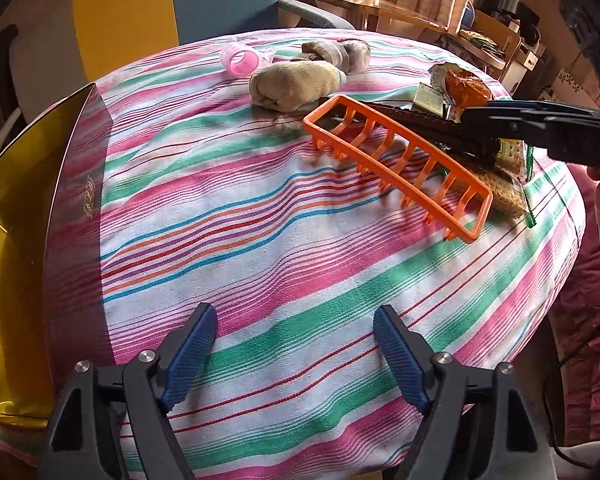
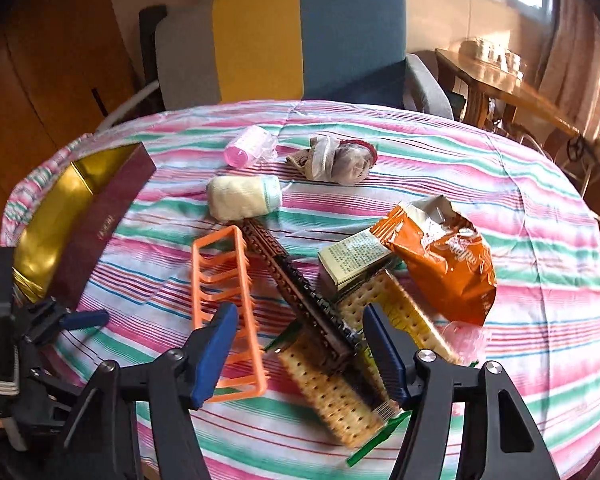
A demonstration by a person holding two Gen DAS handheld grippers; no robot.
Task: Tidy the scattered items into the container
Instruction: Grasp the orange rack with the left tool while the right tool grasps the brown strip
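My right gripper (image 2: 296, 350) hangs wide open, empty, straddling the dark studded bar (image 2: 296, 292) atop the crackers (image 2: 332, 396). I judge pickup starts: lower and close. Left gripper (image 1: 294, 354) spread, idle. Container (image 2: 100, 216) at ten o'clock.

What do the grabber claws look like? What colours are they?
The left gripper and right gripper match: black plastic frames with triangular cut-outs, shiny round silver bolts, and two blue ridged pads each.
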